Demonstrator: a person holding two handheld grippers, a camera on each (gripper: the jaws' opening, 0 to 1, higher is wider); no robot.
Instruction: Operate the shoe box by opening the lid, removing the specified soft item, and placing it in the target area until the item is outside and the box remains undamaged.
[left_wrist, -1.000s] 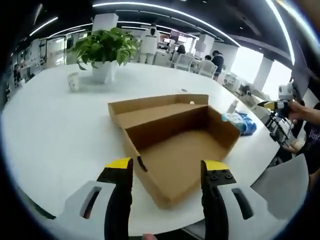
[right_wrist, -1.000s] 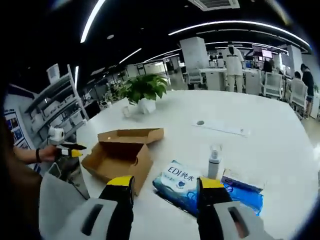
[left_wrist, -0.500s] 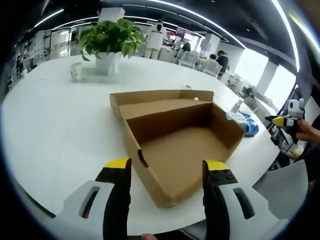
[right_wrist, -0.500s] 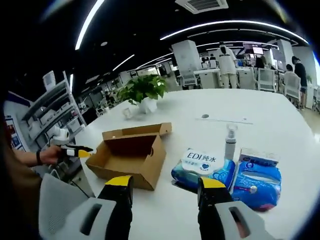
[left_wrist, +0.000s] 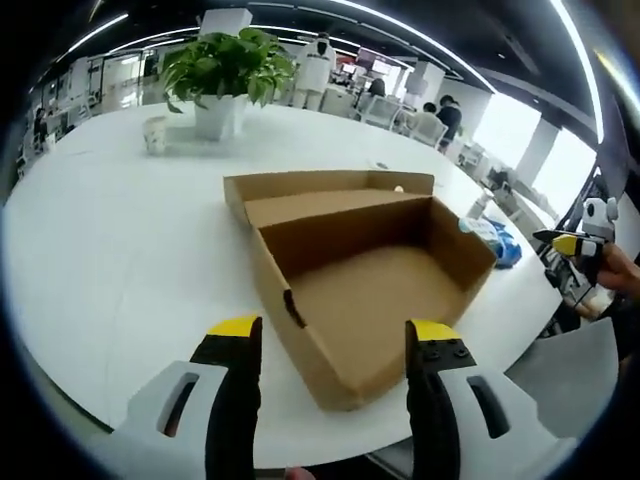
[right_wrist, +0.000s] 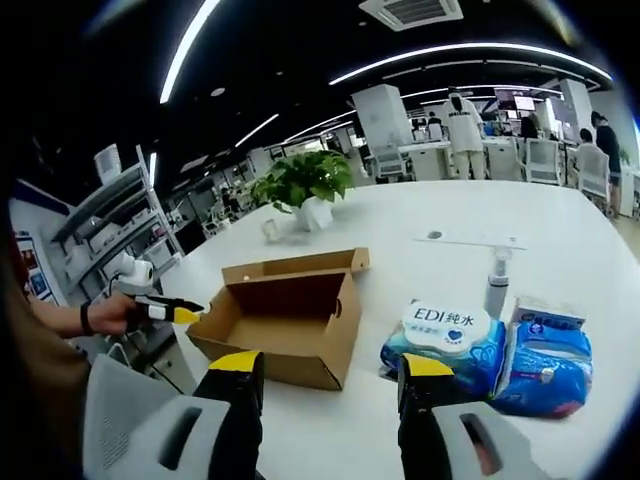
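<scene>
An open brown cardboard shoe box (left_wrist: 370, 290) lies on the white table (left_wrist: 110, 240), its inside bare and its lid folded back at the far side. My left gripper (left_wrist: 330, 335) stands open just in front of the box's near corner, holding nothing. In the right gripper view the same box (right_wrist: 290, 320) sits left of centre, and two blue soft packs (right_wrist: 450, 340) (right_wrist: 555, 365) lie on the table to its right. My right gripper (right_wrist: 330, 365) is open and holds nothing, near the table edge. The left gripper (right_wrist: 165, 310) shows at the far left, in a person's hand.
A potted plant (left_wrist: 225, 75) and a small cup (left_wrist: 155, 135) stand at the far side of the table. A pump bottle (right_wrist: 497, 280) stands behind the blue packs. A flat white strip (right_wrist: 470, 240) lies farther back. People and desks fill the office behind.
The left gripper view has drawn slightly closer to the box. The right gripper view has swung so that the box and blue packs sit more to the right and higher. Both grippers stay open.
</scene>
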